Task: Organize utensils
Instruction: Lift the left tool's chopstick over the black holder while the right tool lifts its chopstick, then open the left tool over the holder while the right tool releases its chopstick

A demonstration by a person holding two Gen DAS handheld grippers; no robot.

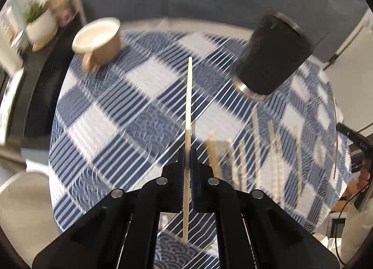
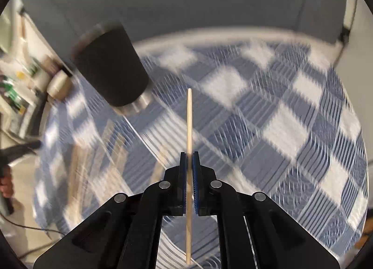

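Note:
My left gripper [image 1: 187, 152] is shut on a wooden chopstick [image 1: 188, 96] that points forward above the blue checked tablecloth [image 1: 105, 129]. A black cylindrical holder [image 1: 272, 54] with metal rims stands ahead to the right. Several loose chopsticks [image 1: 268, 143] lie blurred on the cloth at right. My right gripper [image 2: 189, 156] is shut on another wooden chopstick [image 2: 189, 119], held above the cloth. In the right wrist view the black holder [image 2: 112, 68] stands ahead to the left, with loose chopsticks [image 2: 98, 150] blurred below it.
A tan mug [image 1: 100, 40] with a white inside stands at the cloth's far left. A potted plant [image 1: 39, 22] sits on a shelf beyond the table. The other hand-held gripper [image 1: 359, 147] shows at the right edge. A grey sofa [image 2: 186, 1] lies behind the table.

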